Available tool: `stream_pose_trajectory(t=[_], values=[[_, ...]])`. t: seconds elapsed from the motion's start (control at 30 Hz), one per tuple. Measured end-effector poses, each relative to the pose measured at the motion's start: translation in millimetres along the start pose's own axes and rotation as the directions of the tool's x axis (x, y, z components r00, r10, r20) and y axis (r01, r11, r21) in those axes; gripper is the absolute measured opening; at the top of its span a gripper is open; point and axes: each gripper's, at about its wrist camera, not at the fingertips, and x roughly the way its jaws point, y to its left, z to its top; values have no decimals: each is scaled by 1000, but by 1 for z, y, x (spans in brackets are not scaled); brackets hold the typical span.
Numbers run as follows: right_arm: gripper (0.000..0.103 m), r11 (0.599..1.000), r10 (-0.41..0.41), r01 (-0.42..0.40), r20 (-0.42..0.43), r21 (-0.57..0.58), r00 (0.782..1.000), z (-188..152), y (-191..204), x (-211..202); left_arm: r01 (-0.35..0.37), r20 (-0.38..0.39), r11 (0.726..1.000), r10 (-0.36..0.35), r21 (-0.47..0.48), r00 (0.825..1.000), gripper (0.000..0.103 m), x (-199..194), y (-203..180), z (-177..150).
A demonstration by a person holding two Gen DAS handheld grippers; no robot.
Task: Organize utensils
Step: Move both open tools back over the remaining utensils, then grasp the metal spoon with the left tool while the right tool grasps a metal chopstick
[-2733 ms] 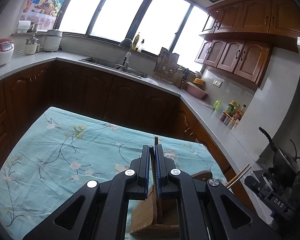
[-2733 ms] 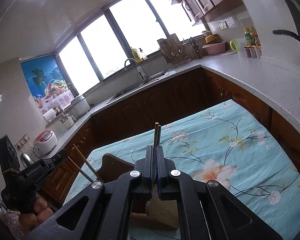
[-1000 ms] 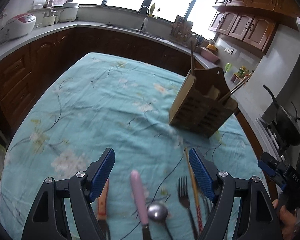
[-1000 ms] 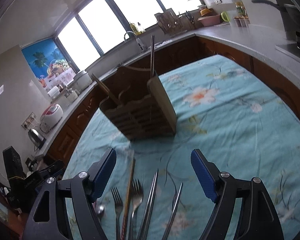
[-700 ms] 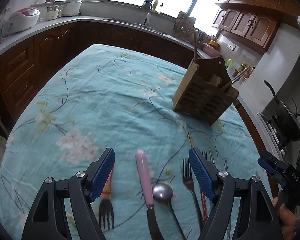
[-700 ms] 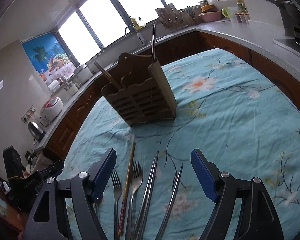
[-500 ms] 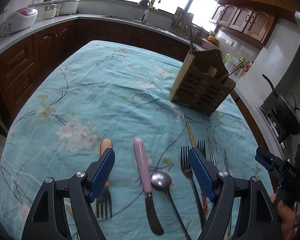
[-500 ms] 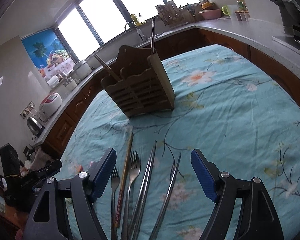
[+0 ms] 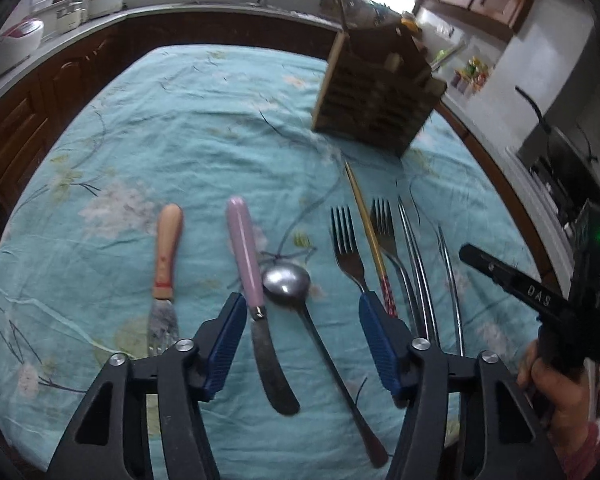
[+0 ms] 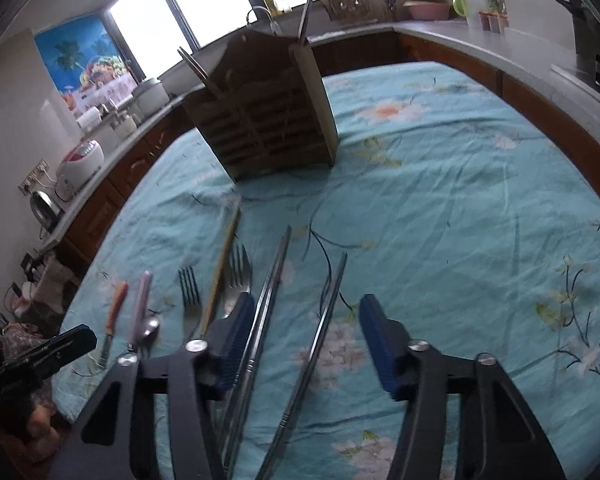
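With both sets of jaws spread wide and empty, the left gripper (image 9: 302, 338) should drop squarely over the pink-handled knife (image 9: 256, 300) at lower centre, clamp its handle, then lift toward the wooden holder (image 9: 374, 92) at upper right.

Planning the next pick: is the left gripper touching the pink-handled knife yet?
Apart: the left wrist view shows the left gripper open, knife lying untouched between its pads.

Utensils (image 9: 284, 284) (side by side) before the holder (image 9: 376, 92).
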Motion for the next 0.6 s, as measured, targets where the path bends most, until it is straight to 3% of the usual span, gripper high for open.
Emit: stream_pose_trajectory(t=[0.13, 0.2, 0.43, 0.6], values=[[48, 1000, -1, 1, -6, 0, 1000, -1, -3, 2, -16, -58, 1000, 16, 13, 998, 45, 17, -4, 1], [48, 1000, -2, 2, -8, -2, 1000, 1, -4, 2, -12, -89, 1000, 12, 9, 996, 35, 26, -5, 2], [48, 1000, -7, 7, -19, -7, 1000, 7, -5, 10, -22, -125, 999, 24, 24, 992, 29, 51, -8, 10], [39, 1000, -21, 20, -48, -15, 999, 10, -5, 23, -35, -124, 999, 39, 36, 991, 23, 60, -10, 17]])
